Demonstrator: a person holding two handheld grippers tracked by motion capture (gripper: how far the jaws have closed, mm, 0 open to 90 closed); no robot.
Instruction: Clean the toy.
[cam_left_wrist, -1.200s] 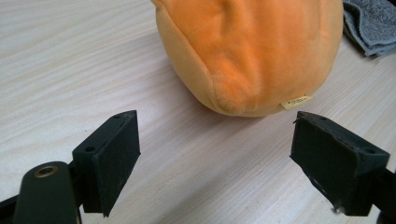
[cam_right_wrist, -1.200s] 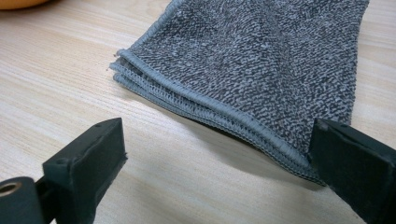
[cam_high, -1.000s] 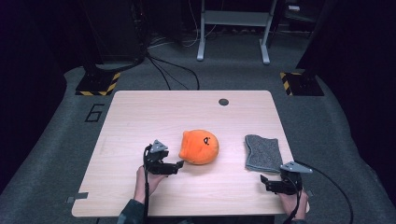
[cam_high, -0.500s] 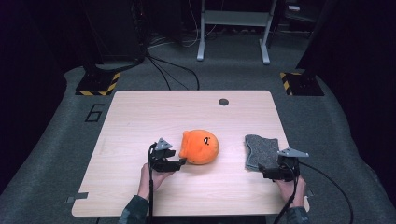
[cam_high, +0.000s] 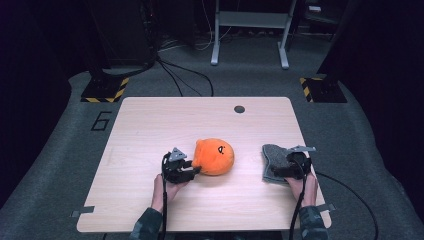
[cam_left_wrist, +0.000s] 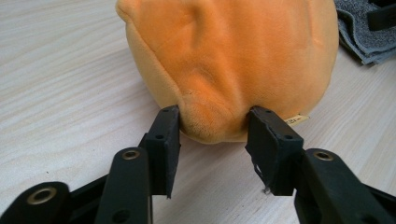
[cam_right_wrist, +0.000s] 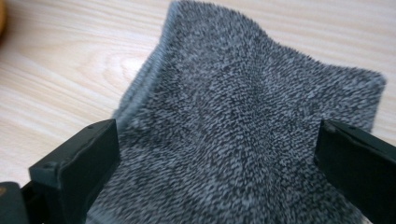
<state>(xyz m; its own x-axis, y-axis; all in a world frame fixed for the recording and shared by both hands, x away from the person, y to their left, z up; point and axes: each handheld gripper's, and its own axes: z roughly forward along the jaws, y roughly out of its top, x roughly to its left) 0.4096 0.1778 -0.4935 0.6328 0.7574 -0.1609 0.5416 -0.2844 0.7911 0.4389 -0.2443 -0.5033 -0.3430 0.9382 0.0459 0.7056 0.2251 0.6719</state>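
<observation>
An orange plush toy (cam_high: 215, 156) with a small black mark on top lies in the middle of the wooden table (cam_high: 165, 125). My left gripper (cam_high: 195, 171) sits at its near-left side. In the left gripper view the jaws have just been closing, and the pads (cam_left_wrist: 169, 135) now pinch a bulge of the plush (cam_left_wrist: 224, 56). A folded grey terry cloth (cam_high: 272, 156) lies to the right of the toy. My right gripper (cam_high: 276, 172) rests over its near edge, open wide. In the right gripper view the cloth (cam_right_wrist: 243, 93) spreads between the two fingers (cam_right_wrist: 81, 163).
A small round grommet (cam_high: 239, 109) sits near the table's far edge. Tape tabs (cam_high: 82, 212) stick out at the near corners. Beyond the table, a metal stand (cam_high: 250, 30) and cables lie on the dark floor.
The right gripper has moved away from the table's near edge onto the grey cloth. The left gripper's jaws have closed in on the plush toy's side.
</observation>
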